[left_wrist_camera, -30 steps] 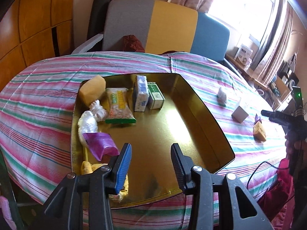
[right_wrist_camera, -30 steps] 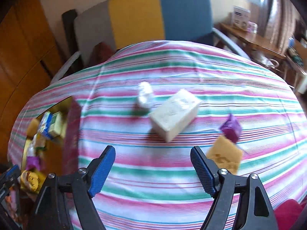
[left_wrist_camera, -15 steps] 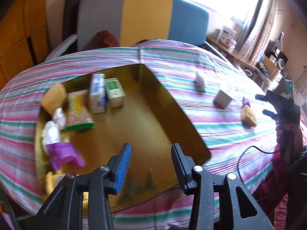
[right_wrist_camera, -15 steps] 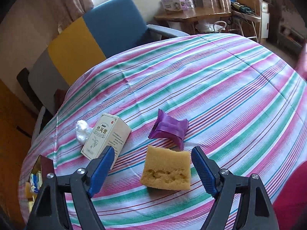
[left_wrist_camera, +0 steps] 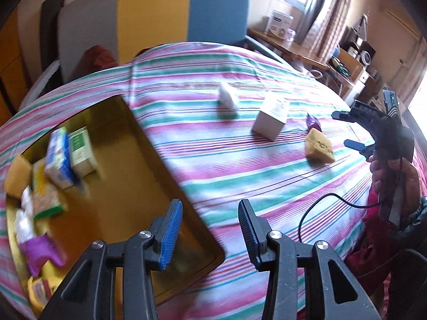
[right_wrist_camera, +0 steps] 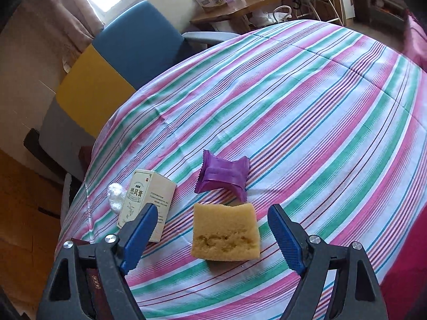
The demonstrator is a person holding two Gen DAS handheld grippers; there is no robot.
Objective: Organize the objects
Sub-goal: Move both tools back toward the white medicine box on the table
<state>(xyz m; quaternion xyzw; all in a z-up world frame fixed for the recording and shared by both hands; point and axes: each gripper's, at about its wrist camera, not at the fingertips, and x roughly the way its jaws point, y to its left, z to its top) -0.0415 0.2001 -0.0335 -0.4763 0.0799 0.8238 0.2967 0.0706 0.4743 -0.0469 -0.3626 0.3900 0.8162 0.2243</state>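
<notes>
A yellow sponge (right_wrist_camera: pixel 225 232) lies on the striped tablecloth between the open fingers of my right gripper (right_wrist_camera: pixel 213 237), close in front. A purple wrapper (right_wrist_camera: pixel 222 174) lies just beyond it, a white carton (right_wrist_camera: pixel 148 202) and a clear plastic wad (right_wrist_camera: pixel 116 196) to its left. In the left wrist view the sponge (left_wrist_camera: pixel 319 146), carton (left_wrist_camera: pixel 271 120), wrapper (left_wrist_camera: pixel 313 122) and wad (left_wrist_camera: pixel 226 100) lie right of the gold tray (left_wrist_camera: pixel 149 144). My left gripper (left_wrist_camera: pixel 210 232) is open and empty over the tray's near right corner. The right gripper (left_wrist_camera: pixel 352 130) shows at far right.
The tray holds a blue-white carton (left_wrist_camera: pixel 58 157), a green-white box (left_wrist_camera: pixel 81 152), a snack bag (left_wrist_camera: pixel 44 194), a sponge (left_wrist_camera: pixel 16 176), a purple wrapper (left_wrist_camera: pixel 40 250) and other items along its left side. A grey-yellow-blue chair (left_wrist_camera: pixel 149 18) stands behind the table. A black cable (left_wrist_camera: pixel 320 208) hangs at right.
My left gripper has swung right, from over the tray toward its right edge. My right gripper has moved right and closer, so the sponge now sits between its fingers.
</notes>
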